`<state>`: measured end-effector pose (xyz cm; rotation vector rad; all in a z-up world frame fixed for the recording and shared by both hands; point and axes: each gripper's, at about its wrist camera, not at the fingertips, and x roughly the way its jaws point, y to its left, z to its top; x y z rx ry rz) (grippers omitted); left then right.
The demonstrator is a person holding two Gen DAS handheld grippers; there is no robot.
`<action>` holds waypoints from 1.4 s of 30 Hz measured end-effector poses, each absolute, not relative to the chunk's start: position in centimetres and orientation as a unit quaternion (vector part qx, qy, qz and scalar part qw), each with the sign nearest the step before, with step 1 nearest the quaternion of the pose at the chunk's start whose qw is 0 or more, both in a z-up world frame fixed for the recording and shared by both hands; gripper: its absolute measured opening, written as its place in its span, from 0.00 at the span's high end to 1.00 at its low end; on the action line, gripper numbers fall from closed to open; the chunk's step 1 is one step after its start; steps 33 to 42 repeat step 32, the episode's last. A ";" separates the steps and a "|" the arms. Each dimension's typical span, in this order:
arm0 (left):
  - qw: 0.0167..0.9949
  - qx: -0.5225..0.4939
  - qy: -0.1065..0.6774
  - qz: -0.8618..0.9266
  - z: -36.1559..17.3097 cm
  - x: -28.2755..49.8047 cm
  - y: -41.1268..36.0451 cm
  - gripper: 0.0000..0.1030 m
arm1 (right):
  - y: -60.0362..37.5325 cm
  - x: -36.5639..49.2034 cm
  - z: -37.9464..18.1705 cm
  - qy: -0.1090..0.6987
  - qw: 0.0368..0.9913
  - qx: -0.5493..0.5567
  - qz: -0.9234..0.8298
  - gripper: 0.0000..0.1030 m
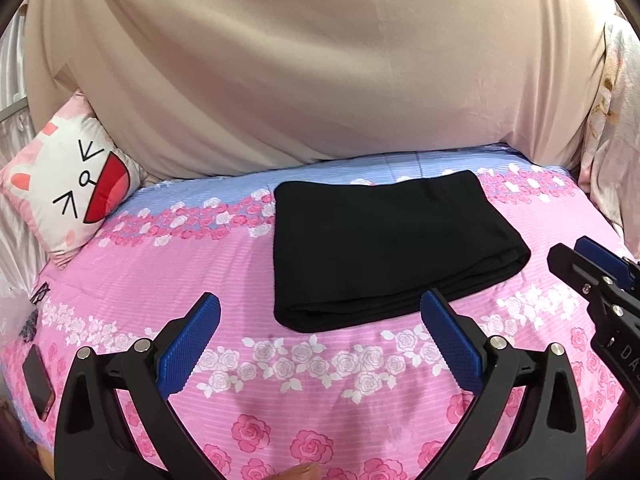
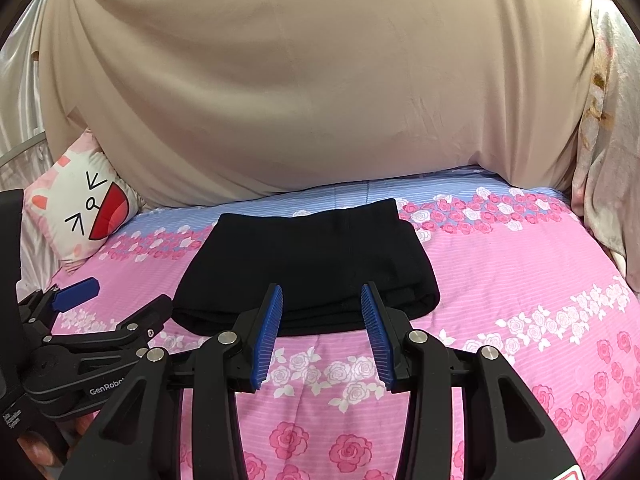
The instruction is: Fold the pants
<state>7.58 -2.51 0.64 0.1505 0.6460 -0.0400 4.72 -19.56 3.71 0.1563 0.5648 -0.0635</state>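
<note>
Black pants point(image 1: 384, 248) lie folded compact on the bed point(image 1: 280, 380), left gripper point(image 1: 320, 320) and right gripper point(image 2: 322, 308) both spread wide and empty near its front edge; risk: snagging fingers would undo layers.

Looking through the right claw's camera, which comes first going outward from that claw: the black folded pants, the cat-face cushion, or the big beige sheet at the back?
From the right claw:
1. Black folded pants, straight ahead on the floral bedspread, just past the claw's tips.
2. Cat-face cushion, farther back, far left.
3. Beige sheet, hanging behind the bed, farthest.
</note>
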 end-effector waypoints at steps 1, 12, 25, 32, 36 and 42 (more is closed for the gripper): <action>0.945 0.072 0.320 -0.024 0.6 7.7 -2.5 0.05 | -19.6 4.7 3.7 0.278 0.957 0.077 -0.032 0.60; 0.943 0.079 0.321 -0.026 0.4 7.9 -2.9 0.05 | -19.8 4.7 3.5 0.279 0.956 0.080 -0.034 0.60; 0.941 0.063 0.332 -0.012 -0.9 8.5 -2.5 0.05 | -20.1 4.3 3.0 0.288 0.954 0.080 -0.038 0.60; 0.942 0.088 0.323 0.010 -0.8 7.5 -2.6 0.05 | -20.2 4.0 2.9 0.289 0.953 0.080 -0.042 0.60; 0.942 0.088 0.323 0.010 -0.8 7.5 -2.6 0.05 | -20.2 4.0 2.9 0.289 0.953 0.080 -0.042 0.60; 0.942 0.088 0.323 0.010 -0.8 7.5 -2.6 0.05 | -20.2 4.0 2.9 0.289 0.953 0.080 -0.042 0.60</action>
